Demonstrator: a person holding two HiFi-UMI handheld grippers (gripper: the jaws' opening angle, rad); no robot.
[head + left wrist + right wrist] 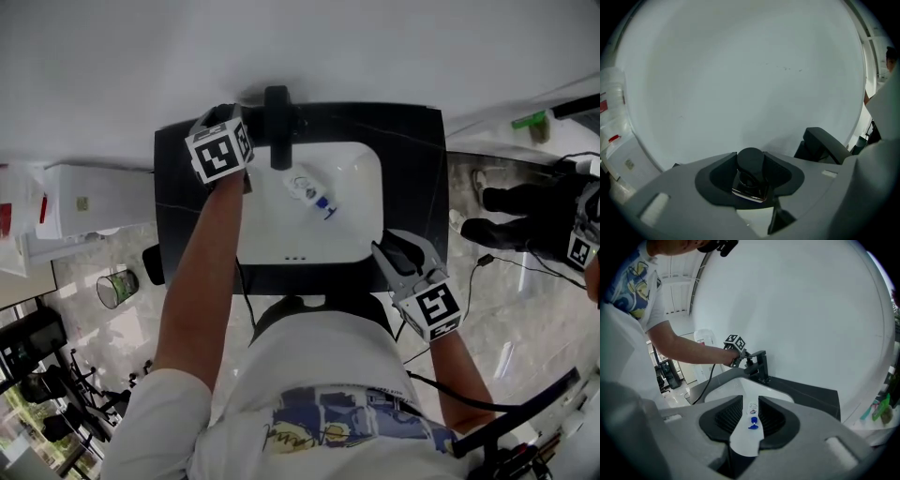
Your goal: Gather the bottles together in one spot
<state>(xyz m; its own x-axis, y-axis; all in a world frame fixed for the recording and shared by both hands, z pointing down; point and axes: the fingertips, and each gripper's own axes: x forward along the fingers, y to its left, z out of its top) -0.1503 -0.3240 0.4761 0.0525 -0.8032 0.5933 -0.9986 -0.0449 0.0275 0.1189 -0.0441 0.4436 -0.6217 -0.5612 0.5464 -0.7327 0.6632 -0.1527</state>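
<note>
A clear bottle (309, 192) with a blue cap lies on its side in the white sink basin (361, 159); the right gripper view shows this bottle (752, 411) far off through the gap of its jaws. My left gripper (236, 131) is at the back left of the black counter (412, 141), beside the black faucet (278, 127). It (751, 176) faces the white wall, shut on a small bottle with a black cap (750, 163) and a shiny collar. My right gripper (398, 246) hovers at the sink's front right corner, open, and it (751, 420) holds nothing.
The faucet (824, 145) stands just right of the left jaws. A white box (94, 197) sits left of the counter. A green item (530, 120) rests on a ledge at the far right. A black device with a marker cube (525, 214) lies right of the counter.
</note>
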